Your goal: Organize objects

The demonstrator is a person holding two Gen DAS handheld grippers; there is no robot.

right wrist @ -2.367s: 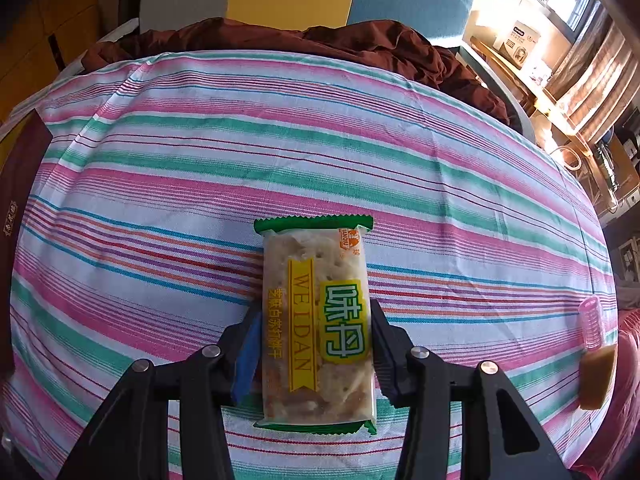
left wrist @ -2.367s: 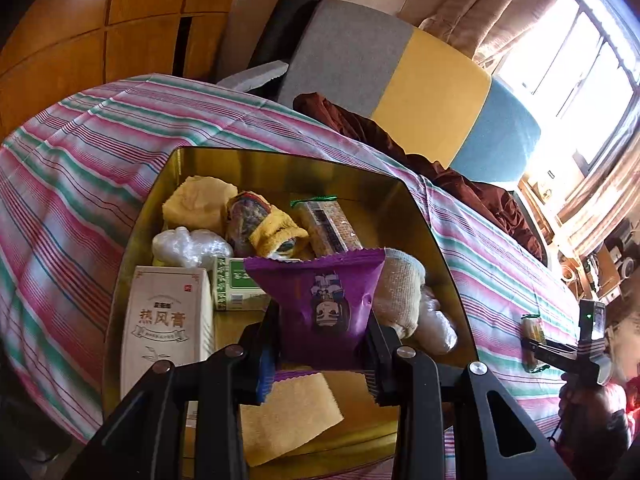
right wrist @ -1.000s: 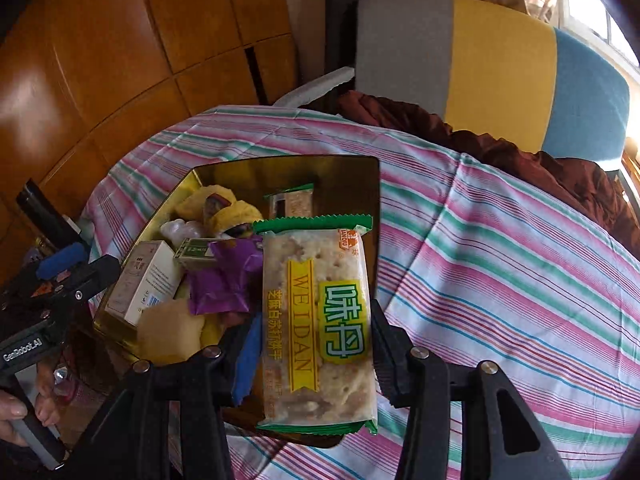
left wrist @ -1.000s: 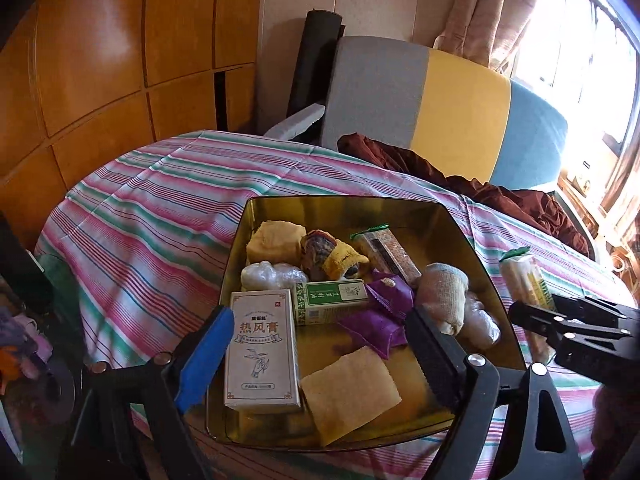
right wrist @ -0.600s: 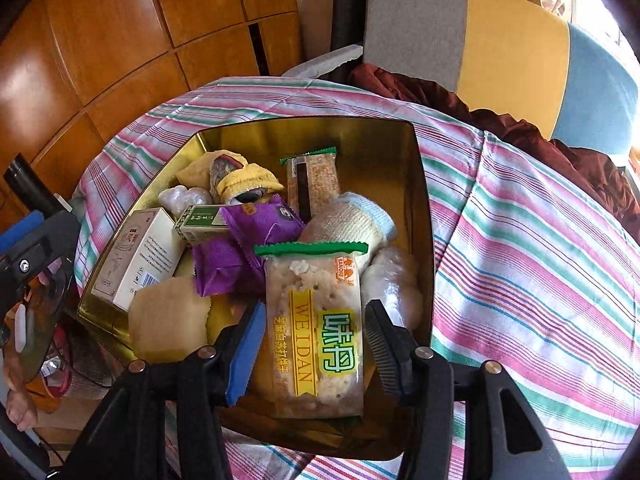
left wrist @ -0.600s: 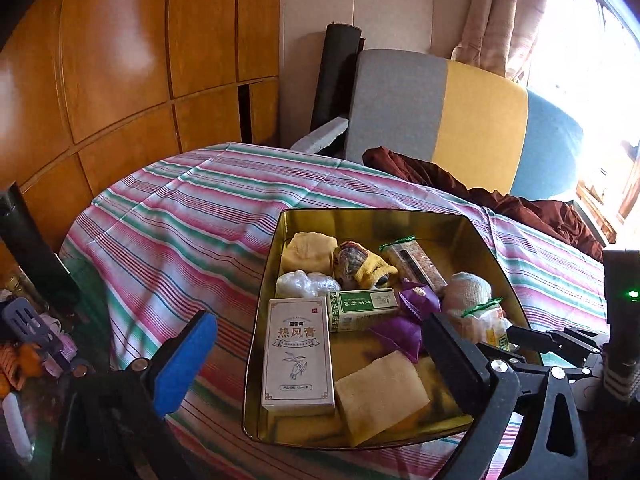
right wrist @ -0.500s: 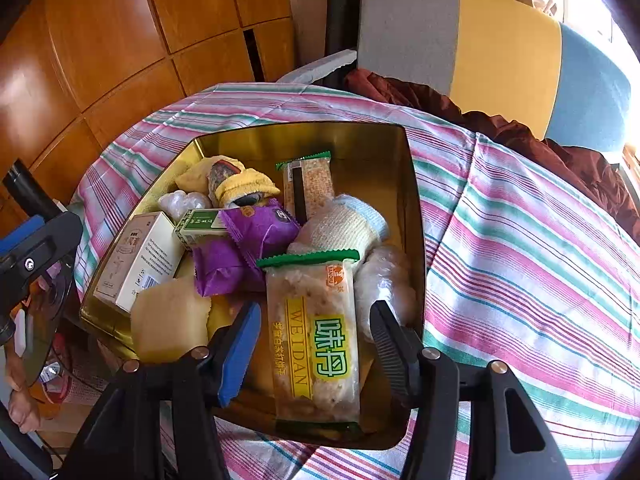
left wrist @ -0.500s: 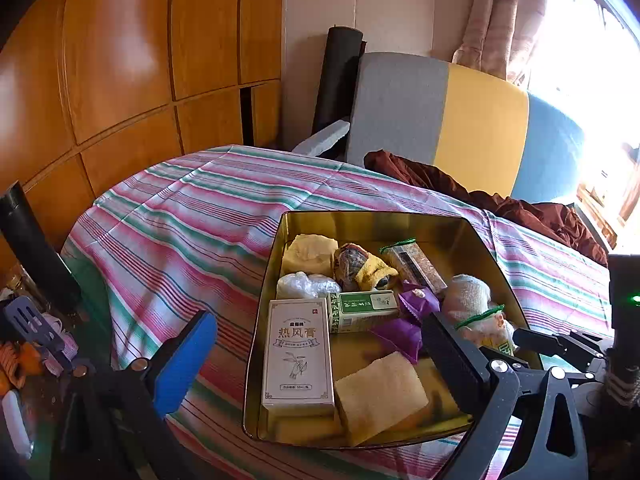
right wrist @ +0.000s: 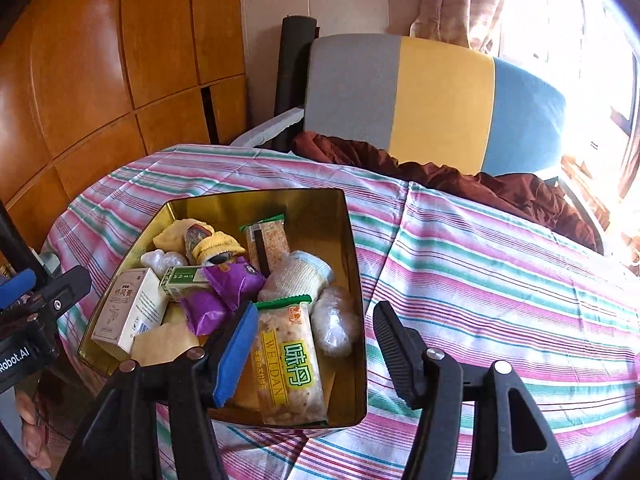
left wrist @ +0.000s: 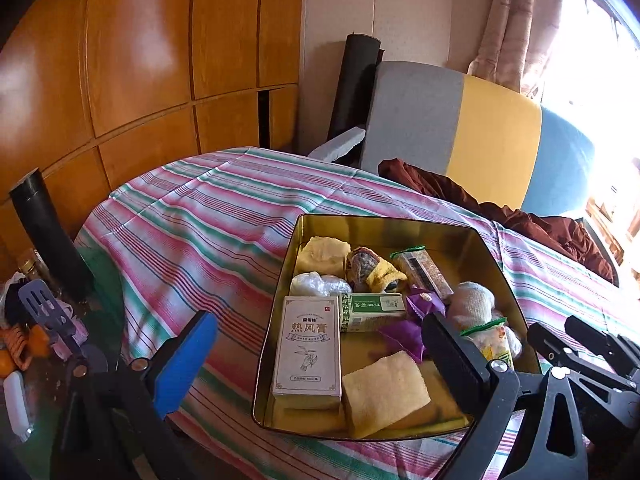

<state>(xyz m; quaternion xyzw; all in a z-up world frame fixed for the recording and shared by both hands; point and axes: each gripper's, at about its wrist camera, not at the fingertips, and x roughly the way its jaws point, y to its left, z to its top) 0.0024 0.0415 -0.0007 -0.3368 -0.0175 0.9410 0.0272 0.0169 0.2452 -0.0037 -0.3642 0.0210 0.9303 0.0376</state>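
Note:
A gold tin box [left wrist: 400, 226] [right wrist: 356, 280] sits on the striped tablecloth, filled with several items. The WEIDAN cracker packet [right wrist: 288, 360] [left wrist: 490, 340] lies in the box's near right corner, beside a purple snack pack [right wrist: 224, 286] [left wrist: 404, 330], a white carton [left wrist: 308, 346] [right wrist: 128, 310] and a yellow sponge [left wrist: 384, 392]. My right gripper [right wrist: 314, 350] is open and empty, just above the cracker packet. My left gripper [left wrist: 320, 360] is open and empty, drawn back at the box's near edge.
The striped tablecloth [right wrist: 500, 280] spreads to the right of the box. A grey, yellow and blue sofa [right wrist: 420, 96] with a brown cloth [right wrist: 460, 180] stands behind. Wooden wall panels [left wrist: 140, 60] are at left. Clutter and a black cylinder [left wrist: 48, 236] lie off the table's left edge.
My right gripper has opened and let go of the cracker packet, which now lies in the box, and has drawn back. My left gripper let go of the purple pack earlier and pulled away.

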